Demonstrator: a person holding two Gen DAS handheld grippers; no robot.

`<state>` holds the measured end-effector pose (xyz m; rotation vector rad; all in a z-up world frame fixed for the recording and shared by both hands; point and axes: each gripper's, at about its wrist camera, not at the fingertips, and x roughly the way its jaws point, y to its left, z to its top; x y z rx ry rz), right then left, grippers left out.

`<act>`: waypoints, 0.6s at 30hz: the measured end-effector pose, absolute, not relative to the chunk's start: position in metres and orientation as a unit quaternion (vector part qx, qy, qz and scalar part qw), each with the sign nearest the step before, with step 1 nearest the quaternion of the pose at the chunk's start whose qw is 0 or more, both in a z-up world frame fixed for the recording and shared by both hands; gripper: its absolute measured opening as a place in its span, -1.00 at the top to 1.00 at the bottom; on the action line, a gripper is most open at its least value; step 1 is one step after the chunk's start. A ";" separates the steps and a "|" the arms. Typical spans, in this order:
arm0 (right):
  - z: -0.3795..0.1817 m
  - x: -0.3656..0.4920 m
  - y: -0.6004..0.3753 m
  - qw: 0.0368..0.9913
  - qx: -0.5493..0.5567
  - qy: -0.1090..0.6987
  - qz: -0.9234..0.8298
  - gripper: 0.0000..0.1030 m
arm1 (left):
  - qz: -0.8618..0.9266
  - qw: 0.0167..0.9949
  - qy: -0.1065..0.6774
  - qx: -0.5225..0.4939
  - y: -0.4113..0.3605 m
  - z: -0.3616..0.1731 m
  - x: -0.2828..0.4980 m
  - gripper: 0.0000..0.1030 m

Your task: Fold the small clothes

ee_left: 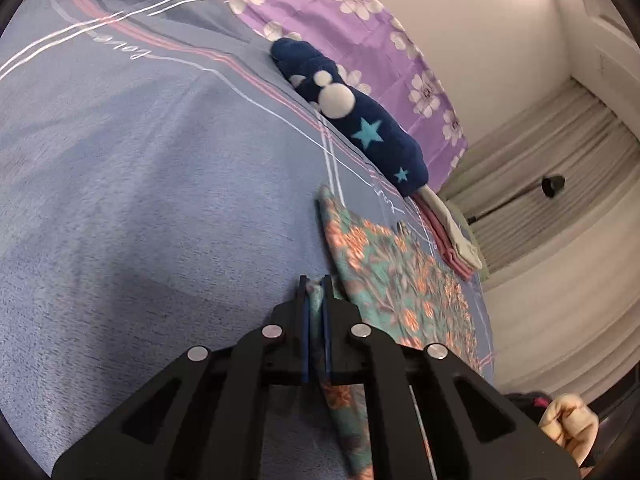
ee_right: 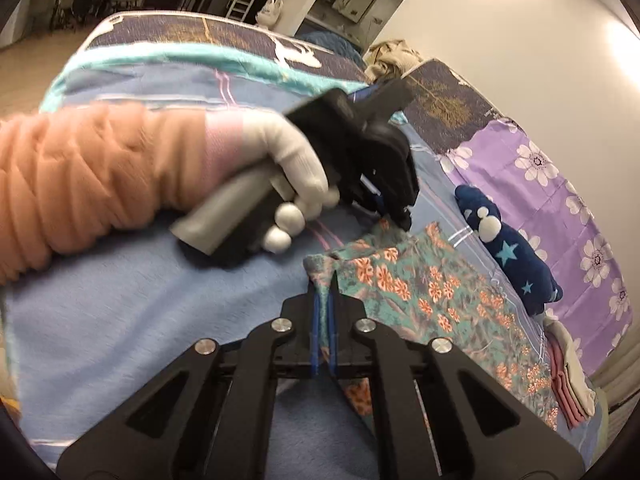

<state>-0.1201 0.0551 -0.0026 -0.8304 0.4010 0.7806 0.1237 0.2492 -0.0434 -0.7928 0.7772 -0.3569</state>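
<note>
A teal cloth with orange flowers lies flat on the blue bedsheet. In the left wrist view my left gripper is shut on that cloth's near edge, with fabric showing between the blue pads. The right wrist view shows the same floral cloth, and my right gripper is shut on its near corner. Farther along the edge, a white-gloved hand holds the left gripper, whose tips pinch the cloth.
A rolled navy garment with stars lies beyond the floral cloth, against a purple flowered sheet. Folded pink and white pieces sit near the bed's edge. An orange sleeve crosses the bedsheet.
</note>
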 end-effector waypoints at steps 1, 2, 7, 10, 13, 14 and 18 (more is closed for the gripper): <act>-0.008 -0.119 0.056 0.818 -0.395 0.196 0.370 0.94 | -0.171 0.832 0.366 -0.380 0.251 -0.045 0.123 0.91; -0.014 -0.115 0.057 0.812 -0.398 0.209 0.373 0.94 | -0.173 0.831 0.365 -0.383 0.252 -0.046 0.123 0.91; -0.018 -0.118 0.058 0.804 -0.408 0.209 0.378 0.74 | -0.181 0.826 0.356 -0.398 0.255 -0.048 0.120 0.89; -0.016 -0.124 0.055 0.803 -0.406 0.201 0.388 0.62 | -0.189 0.818 0.337 -0.425 0.264 -0.050 0.114 0.80; -0.003 -0.127 0.043 0.814 -0.376 0.202 0.394 0.62 | -0.182 0.824 0.307 -0.440 0.271 -0.044 0.105 0.67; 0.001 -0.126 0.040 0.818 -0.367 0.204 0.394 0.62 | -0.184 0.829 0.289 -0.443 0.274 -0.036 0.099 0.67; 0.008 -0.113 0.023 0.827 -0.330 0.237 0.388 0.54 | -0.237 0.839 0.269 -0.411 0.259 -0.001 0.096 0.66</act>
